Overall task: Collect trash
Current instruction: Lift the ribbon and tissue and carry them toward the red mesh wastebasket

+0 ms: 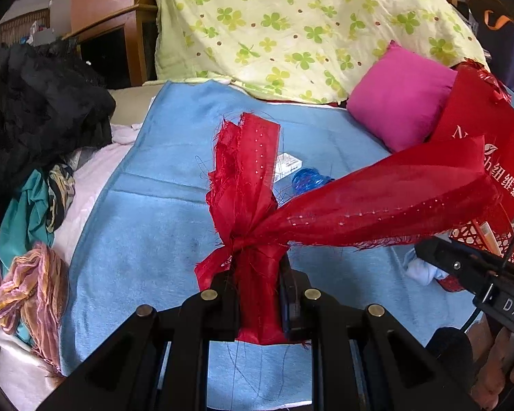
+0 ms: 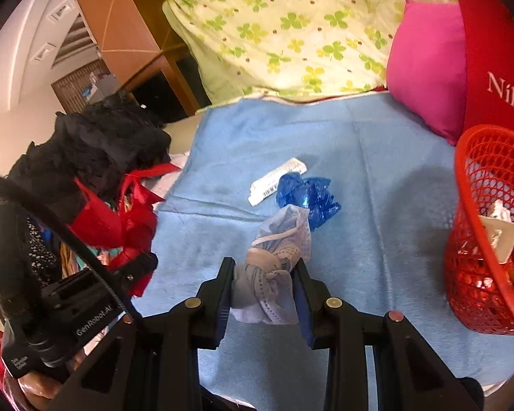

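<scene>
My left gripper (image 1: 257, 274) is shut on a frayed red fabric scrap (image 1: 246, 185) and holds it above the blue towel (image 1: 161, 226); one tail of it trails to the right. In the right wrist view that scrap (image 2: 120, 219) shows at the left. My right gripper (image 2: 264, 274) is shut on a crumpled light-blue face mask (image 2: 277, 267). A white paper strip (image 2: 277, 176) and a crumpled blue plastic piece (image 2: 308, 198) lie on the towel ahead. The red mesh trash basket (image 2: 462, 274), with scraps inside, stands at the right.
A pink cushion (image 1: 397, 96) and a red printed bag (image 1: 490, 126) sit at the back right. A yellow-green clover sheet (image 1: 291, 24) hangs behind. Black cloth (image 1: 41, 109) and mixed fabrics (image 1: 34, 274) are piled at the left.
</scene>
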Motion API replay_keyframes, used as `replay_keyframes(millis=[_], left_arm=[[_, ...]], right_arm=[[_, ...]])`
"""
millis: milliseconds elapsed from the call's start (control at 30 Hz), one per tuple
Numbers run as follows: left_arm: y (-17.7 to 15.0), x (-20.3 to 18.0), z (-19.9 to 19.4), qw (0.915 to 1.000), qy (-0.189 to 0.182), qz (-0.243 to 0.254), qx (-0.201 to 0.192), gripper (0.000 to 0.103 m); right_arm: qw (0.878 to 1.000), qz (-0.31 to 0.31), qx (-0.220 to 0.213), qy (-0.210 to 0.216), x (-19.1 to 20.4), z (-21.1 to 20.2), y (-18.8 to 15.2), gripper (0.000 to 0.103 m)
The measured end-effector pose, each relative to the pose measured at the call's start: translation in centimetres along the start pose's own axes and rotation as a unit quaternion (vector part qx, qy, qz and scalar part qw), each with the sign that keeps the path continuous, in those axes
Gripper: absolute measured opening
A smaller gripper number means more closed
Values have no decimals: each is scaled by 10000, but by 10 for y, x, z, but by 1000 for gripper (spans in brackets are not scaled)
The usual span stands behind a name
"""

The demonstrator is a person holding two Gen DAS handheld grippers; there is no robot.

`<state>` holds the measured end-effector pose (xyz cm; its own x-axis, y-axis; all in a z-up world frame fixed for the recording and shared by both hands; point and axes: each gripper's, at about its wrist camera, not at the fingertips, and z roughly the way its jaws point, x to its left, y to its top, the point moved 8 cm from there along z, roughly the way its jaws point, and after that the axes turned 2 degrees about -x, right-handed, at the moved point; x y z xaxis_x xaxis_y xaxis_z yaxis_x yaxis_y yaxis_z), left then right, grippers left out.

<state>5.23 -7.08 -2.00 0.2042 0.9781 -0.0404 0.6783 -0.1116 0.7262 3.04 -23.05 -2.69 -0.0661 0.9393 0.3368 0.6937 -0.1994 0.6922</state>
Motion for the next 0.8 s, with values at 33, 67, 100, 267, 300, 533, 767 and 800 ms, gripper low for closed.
replay_keyframes(millis=[33, 67, 100, 267, 300, 533, 767, 800], left_arm=[[1, -2, -4, 10000, 6, 18, -36, 18], [2, -3, -7, 10000, 8, 33, -55, 18], [3, -4, -9, 10000, 13, 47, -71, 18], [4, -12, -15, 9999, -1, 89, -96, 19], [4, -14, -16, 9999, -6, 108, -107, 19], [7, -21, -27, 9996, -21, 196, -188, 19], [8, -28, -32, 9994, -31, 252, -229, 19], [9, -29, -32, 9994, -40, 266, -233, 19]], right_arm=[[10000, 2, -40, 6, 0, -4, 1, 35], [10000, 5, -81, 20, -1, -8, 3, 35], [9999, 9, -111, 28, -1, -11, 4, 35], [9996, 33, -267, 78, -2, -28, 9, 35], [9995, 26, -290, 87, -1, -30, 10, 35], [9990, 11, -418, 172, 2, -42, 14, 35], [9983, 56, -553, 196, -3, -54, 18, 35], [9982, 64, -568, 204, -4, -56, 18, 35]])
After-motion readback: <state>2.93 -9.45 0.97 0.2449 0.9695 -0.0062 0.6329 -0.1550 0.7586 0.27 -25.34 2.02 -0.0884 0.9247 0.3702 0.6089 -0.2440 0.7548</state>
